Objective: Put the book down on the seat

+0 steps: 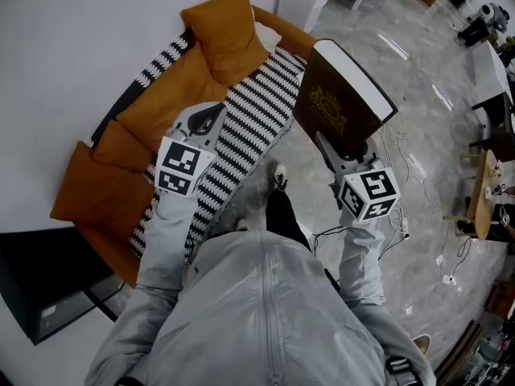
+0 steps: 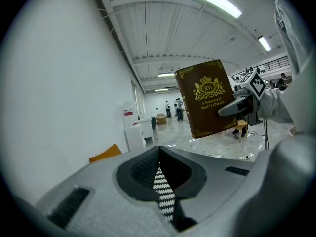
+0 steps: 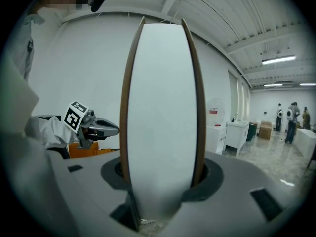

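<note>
Looking down in the head view, the brown book (image 1: 334,107) with its gold crest hangs in the air, tilted, its lower edge pinched in the right tongs (image 1: 338,153); it sits over the grey floor (image 1: 402,79), just off the front edge of the orange sofa (image 1: 161,95) and apart from the striped seat (image 1: 257,111); the left tongs (image 1: 201,123) hover over that seat, well left of the book; an orange cushion (image 1: 229,26) takes the far end, while the striped middle lies bare; loose cables (image 1: 398,163) trail on the floor to the right.

In the left gripper view, the left tongs (image 2: 159,154) are pressed together with nothing between them, striped cloth showing below; the book (image 2: 207,98) stands up and to the right, gripped by the right tongs (image 2: 236,107); a white wall (image 2: 59,83) fills the left side.

In the right gripper view, the right tongs (image 3: 160,181) are spread wide on the book (image 3: 160,107), its white page edge facing the camera between two brown covers; the left tongs (image 3: 111,129) show to the left, clear of it.
</note>
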Available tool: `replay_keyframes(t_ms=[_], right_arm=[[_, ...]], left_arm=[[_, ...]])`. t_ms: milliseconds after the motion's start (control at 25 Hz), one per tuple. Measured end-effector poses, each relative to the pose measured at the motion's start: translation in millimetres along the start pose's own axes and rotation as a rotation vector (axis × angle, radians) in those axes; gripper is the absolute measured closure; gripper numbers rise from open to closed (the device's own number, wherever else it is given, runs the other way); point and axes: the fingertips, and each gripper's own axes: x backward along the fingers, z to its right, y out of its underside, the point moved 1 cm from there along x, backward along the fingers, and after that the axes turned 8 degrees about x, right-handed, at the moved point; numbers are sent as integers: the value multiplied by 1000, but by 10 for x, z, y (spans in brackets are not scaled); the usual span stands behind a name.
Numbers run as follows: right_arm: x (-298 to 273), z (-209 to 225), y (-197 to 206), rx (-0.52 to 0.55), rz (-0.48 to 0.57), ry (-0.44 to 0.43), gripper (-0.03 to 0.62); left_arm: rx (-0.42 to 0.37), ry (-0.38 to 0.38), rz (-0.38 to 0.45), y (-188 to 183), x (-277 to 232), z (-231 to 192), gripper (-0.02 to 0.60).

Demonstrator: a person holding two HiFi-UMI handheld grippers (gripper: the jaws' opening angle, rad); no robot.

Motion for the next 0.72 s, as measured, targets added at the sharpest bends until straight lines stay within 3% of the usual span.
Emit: replay_keyframes(t_ms=[240,720], right_arm=[[-515,398,-149,9,11,-49,361],[-1463,1131,220,-32,-63,-123,361]], left_arm=[[10,-43,-5,-189,-428,-350,555],[71,-94,-75,17,-1336,-825,555]])
